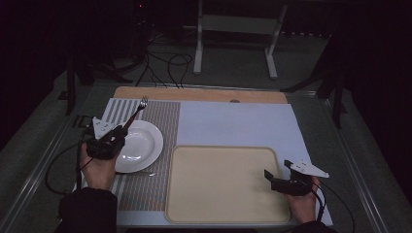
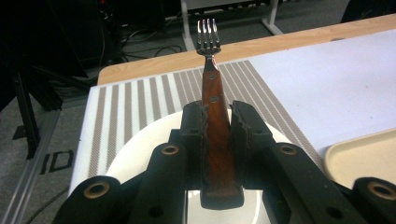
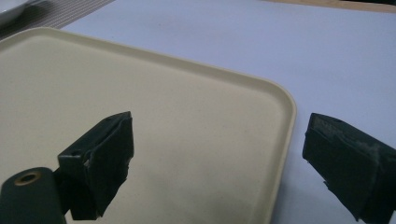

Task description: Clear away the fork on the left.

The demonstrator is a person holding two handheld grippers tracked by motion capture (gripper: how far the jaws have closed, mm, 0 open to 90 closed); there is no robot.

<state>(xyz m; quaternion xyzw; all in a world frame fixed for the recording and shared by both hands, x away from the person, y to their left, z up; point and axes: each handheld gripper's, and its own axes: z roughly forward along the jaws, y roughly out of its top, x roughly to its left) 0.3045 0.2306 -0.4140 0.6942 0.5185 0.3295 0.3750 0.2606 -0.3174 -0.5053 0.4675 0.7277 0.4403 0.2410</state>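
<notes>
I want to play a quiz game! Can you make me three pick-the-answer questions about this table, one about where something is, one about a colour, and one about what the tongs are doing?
1. Where is the white plate?
A. on the striped mat
B. on the tray
C. on the floor

2. What colour is the fork handle?
A. blue
B. reddish brown
C. green

3. What are the left tongs doing?
A. standing wide open
B. gripping the plate
C. gripping the fork

Answers:
1. A, stripes show all around the plate.
2. B, the wooden handle looks reddish brown in the left gripper view.
3. C, both jaws press on the handle, tines pointing away.
</notes>
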